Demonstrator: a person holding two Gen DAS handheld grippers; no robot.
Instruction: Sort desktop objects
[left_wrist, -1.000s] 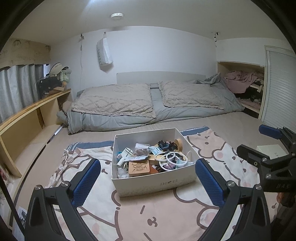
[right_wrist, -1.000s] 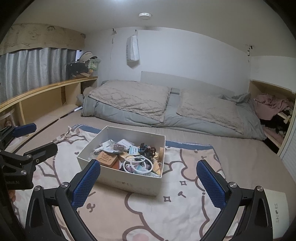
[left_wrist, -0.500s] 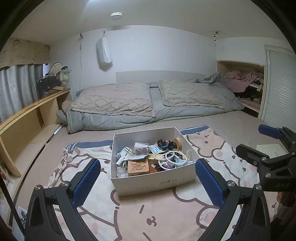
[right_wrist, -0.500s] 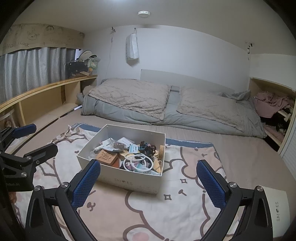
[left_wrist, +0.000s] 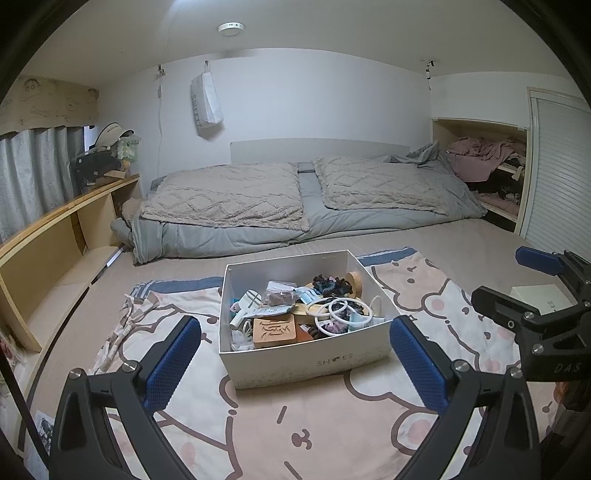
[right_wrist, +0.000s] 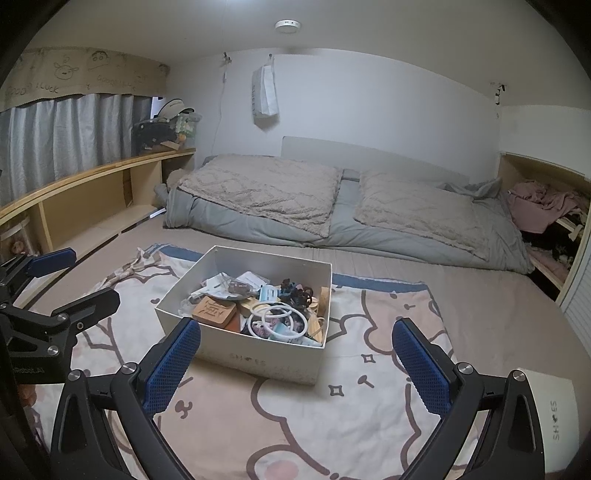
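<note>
White shoebox (left_wrist: 295, 363) holding mixed small items, sitting on patterned blanket (left_wrist: 332, 424). Left gripper (left_wrist: 295, 363) and right gripper (right_wrist: 295, 363) both hovering spread wide, gripping nothing, near the box.

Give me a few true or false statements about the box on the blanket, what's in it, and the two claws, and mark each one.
1. The white box has no lid on it. True.
2. The left claw is shut on a white ring. False: it is open and holds nothing.
3. A brown carved block lies inside the box. True.
4. The box stands on the wooden shelf. False: it stands on the patterned blanket.
5. The right claw is open. True.
6. The white rings lie on the blanket outside the box. False: they lie in the box.
</note>
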